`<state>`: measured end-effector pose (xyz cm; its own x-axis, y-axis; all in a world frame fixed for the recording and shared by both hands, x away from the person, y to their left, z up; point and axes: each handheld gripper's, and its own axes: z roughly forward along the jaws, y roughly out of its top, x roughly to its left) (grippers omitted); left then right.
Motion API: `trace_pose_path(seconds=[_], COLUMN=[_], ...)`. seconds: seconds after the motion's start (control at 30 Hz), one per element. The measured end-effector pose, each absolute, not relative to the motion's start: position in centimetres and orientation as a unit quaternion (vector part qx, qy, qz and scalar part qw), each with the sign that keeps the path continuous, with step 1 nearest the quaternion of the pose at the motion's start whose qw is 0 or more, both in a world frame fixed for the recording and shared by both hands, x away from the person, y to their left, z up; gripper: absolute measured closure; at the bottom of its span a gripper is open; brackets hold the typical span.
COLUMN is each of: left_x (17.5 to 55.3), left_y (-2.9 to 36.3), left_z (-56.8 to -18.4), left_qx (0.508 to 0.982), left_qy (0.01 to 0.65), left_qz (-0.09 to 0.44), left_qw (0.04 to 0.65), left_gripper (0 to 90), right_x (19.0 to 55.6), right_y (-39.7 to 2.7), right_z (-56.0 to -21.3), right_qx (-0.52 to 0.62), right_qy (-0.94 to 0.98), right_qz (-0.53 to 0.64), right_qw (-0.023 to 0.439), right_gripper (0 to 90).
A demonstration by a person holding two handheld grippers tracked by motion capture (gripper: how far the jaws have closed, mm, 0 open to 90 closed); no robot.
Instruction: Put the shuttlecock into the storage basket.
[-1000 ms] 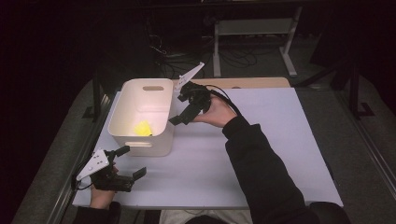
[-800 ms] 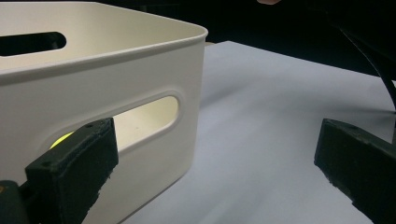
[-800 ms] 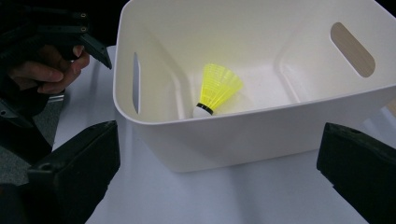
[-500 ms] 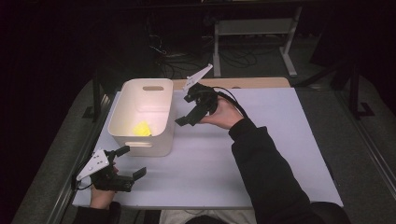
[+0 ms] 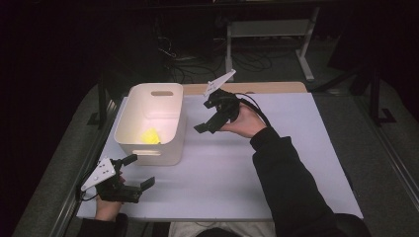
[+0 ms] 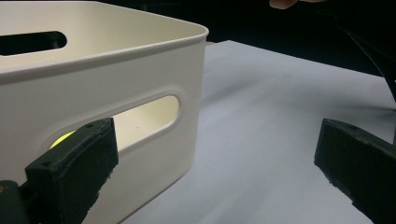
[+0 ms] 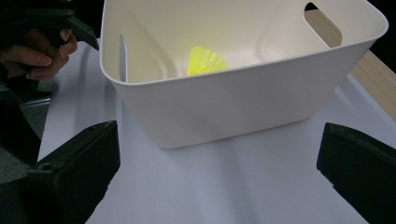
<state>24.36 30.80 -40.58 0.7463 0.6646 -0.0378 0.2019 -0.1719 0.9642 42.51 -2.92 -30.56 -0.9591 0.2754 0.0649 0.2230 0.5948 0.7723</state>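
White table carries a white bin holding a yellow piece, seen through its handle slot from the left gripper; both it and the right gripper are spread wide, empty.

A dark lab: covered table, floor cables and metal stand behind.

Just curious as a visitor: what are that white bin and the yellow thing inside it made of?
The white bin looks like moulded plastic: smooth, faintly glossy walls, rounded rim, cut-out handles. The yellow thing seems a fine mesh or netting, possibly plastic; its gridded surface shows, but the material stays uncertain.
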Motion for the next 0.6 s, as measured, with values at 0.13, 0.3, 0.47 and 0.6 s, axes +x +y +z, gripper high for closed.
trace_pose_path(seconds=[0.13, 0.3, 0.47, 0.6], left_x=[24.4, 24.4, 24.4, 24.4], left_y=[30.8, 30.8, 30.8, 30.8], left_z=[-40.6, -40.6, -40.6, -40.6], left_qx=[0.738, 0.738, 0.738, 0.738], left_qy=[0.293, 0.294, 0.294, 0.294], left_qz=[0.202, 0.202, 0.202, 0.202], left_qw=[0.572, 0.573, 0.573, 0.573], left_gripper=[0.0, 0.0, 0.0, 0.0], right_x=[42.4, 42.4, 42.4, 42.5], right_y=[-3.5, -4.2, -5.0, -5.7], right_z=[-30.6, -30.7, -30.9, -31.1], right_qx=[0.144, 0.148, 0.154, 0.161], right_qy=[0.891, 0.890, 0.888, 0.888], right_qz=[0.430, 0.430, 0.431, 0.428], right_qw=[0.032, 0.035, 0.037, 0.038], right_gripper=[0.0, 0.0, 0.0, 0.0])
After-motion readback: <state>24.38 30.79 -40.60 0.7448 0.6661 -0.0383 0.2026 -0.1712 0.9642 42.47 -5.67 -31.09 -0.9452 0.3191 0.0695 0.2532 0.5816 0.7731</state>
